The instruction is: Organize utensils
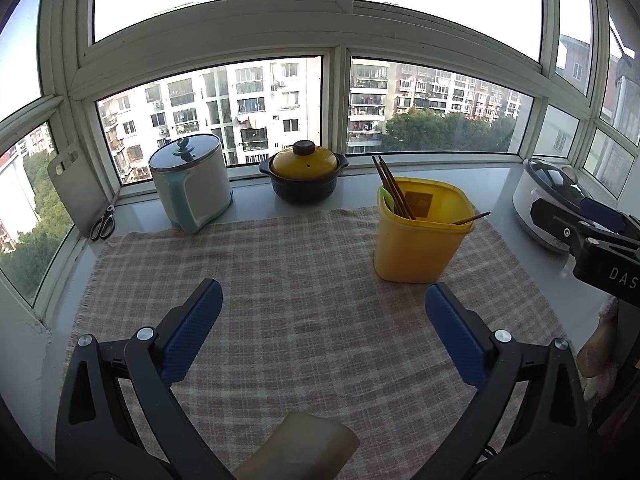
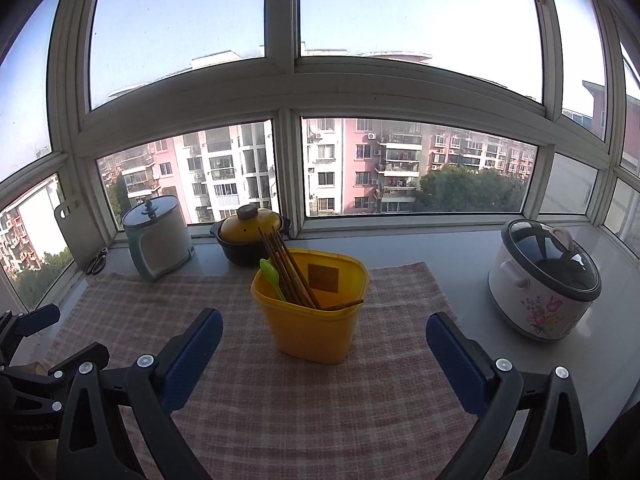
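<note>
Hovering over a pink-and-beige checked cloth [image 1: 312, 280], the left gripper [image 1: 324, 336] has its blue-padded jaws spread wide with nothing between them. The right gripper [image 2: 324, 356] is likewise wide and empty. Just beyond the jaws, a yellow plastic tub [image 2: 310, 320] stands upright on the cloth, holding a bundle of dark wooden chopsticks [image 2: 290, 270] leaning left, a green plastic spoon [image 2: 272, 276], and one wooden utensil [image 2: 344, 305] resting across its rim. Farther back on the grey desk [image 2: 440, 248], left to right: a white cutting board [image 1: 78, 192], scissors [image 1: 102, 224], a white-and-teal lidded pot [image 1: 192, 184], a yellow-lidded black clay pot [image 1: 304, 176], and at far right a floral white rice cooker [image 2: 544, 280].
</note>
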`<state>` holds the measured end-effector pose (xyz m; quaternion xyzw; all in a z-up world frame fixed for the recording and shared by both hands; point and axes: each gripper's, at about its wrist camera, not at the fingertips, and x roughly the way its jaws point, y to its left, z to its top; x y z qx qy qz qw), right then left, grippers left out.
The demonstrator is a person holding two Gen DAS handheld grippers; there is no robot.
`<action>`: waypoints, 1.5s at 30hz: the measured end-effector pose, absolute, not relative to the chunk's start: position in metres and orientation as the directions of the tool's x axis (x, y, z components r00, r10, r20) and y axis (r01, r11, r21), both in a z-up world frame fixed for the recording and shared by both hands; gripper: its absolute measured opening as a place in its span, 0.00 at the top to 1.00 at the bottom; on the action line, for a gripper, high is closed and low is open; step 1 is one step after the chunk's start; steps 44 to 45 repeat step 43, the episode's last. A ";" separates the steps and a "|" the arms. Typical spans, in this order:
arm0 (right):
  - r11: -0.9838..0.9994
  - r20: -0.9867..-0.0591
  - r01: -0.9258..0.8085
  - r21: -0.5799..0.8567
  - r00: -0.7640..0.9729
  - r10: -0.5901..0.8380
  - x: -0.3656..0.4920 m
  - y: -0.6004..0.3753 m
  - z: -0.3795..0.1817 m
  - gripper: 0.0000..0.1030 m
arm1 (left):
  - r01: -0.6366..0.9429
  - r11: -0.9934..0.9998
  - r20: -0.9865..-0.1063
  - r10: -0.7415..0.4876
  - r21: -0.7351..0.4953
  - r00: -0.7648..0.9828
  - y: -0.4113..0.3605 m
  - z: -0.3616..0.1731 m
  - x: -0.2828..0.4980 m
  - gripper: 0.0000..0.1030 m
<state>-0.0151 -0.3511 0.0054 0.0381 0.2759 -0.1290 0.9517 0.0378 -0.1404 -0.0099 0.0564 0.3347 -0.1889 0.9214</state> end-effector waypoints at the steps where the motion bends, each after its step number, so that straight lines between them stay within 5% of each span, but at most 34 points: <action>1: 0.964 -0.537 0.265 0.001 0.814 -0.224 -0.015 -0.351 0.005 0.00 | 0.386 0.922 -0.640 -0.310 -0.023 0.703 -0.140 -0.010 0.038 0.00; 45: 0.965 -0.559 0.261 0.005 0.801 -0.214 -0.015 -0.347 -0.005 0.00 | 0.369 0.929 -0.646 -0.272 0.016 0.713 -0.141 -0.016 0.036 0.00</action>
